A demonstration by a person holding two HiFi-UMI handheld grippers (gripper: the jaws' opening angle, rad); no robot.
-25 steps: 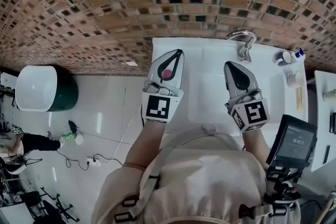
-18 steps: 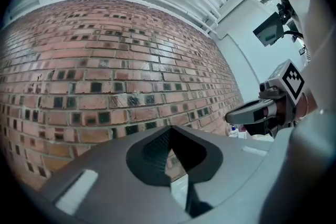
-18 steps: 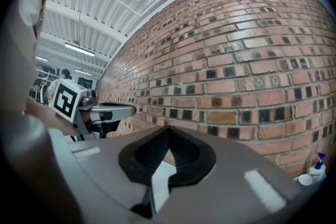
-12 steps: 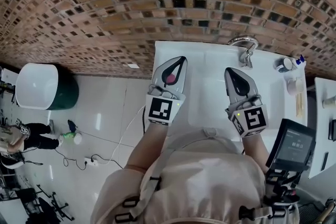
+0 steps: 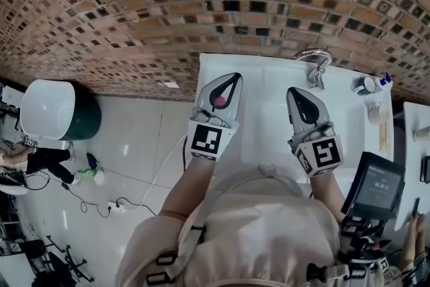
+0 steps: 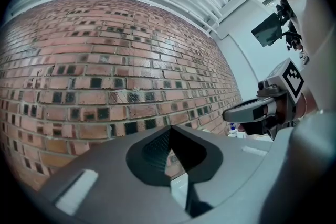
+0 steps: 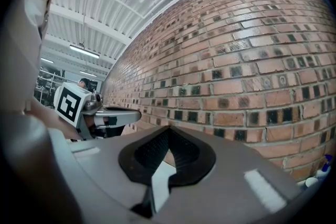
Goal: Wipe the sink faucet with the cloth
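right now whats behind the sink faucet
The brick wall stands right behind the faucet, at the sink's back edge. The faucet itself covers the strip of wall directly behind it; no cloth shows there.

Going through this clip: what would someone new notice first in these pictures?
The red-brown brick wall fills the top of the head view. Below it, the left gripper and right gripper hang side by side over the white sink, both with jaws shut and empty. The curved chrome faucet stands at the sink's back edge, just beyond the right gripper.
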